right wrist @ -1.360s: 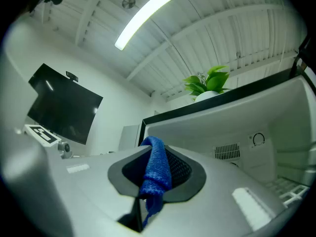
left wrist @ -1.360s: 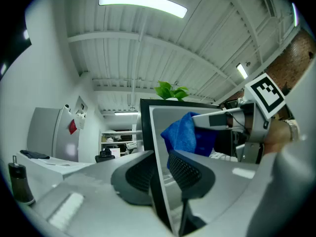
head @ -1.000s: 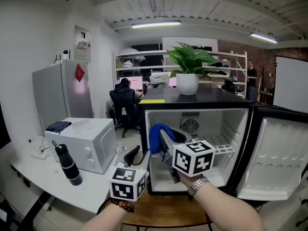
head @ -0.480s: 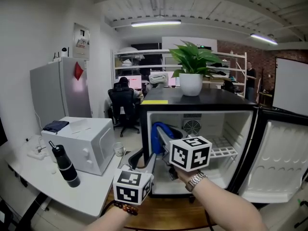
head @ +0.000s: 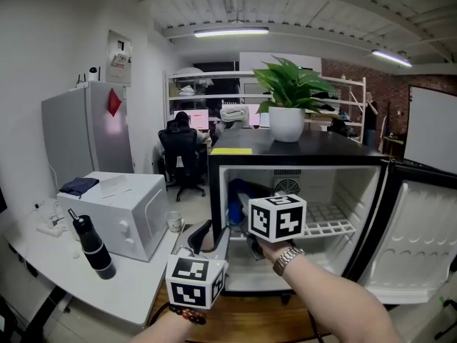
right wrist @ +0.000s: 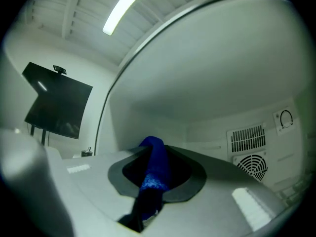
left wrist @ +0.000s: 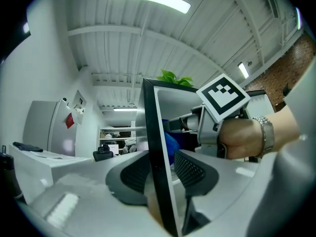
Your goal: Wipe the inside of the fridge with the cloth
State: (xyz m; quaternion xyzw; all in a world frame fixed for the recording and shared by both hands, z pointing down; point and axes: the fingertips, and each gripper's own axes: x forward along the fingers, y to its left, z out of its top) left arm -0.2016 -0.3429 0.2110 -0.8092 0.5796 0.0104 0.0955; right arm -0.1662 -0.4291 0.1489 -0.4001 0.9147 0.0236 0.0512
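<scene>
Up against the near edge of the wooden worktop (head: pixel 243 313), the person is reaching both tongs into the open fridge (head: pixel 343 191). The left tongs (left wrist: pixel 160 169) are clamping the black front edge of the fridge's left wall, one pad on each side of it, apparently steadying the box. The right tongs (right wrist: pixel 155 174) are pinching the blue cloth (right wrist: pixel 154 167), which is sitting inside the cabinet close to the left wall.

What I'm worrying about is that grip. Only a narrow fold of cloth is poking past the tips, so hard plastic may be scraping the liner instead of fabric, or the cloth may be dragging free on a firm stroke. A wide sweep toward the back is risking a snag on the fan grille (right wrist: pixel 254 167) or the wire shelf (head: pixel 325 224). If the left clamp is slipping, the fridge could be shifting on the worktop and rocking the potted plant (head: pixel 287 123) standing on top.
</scene>
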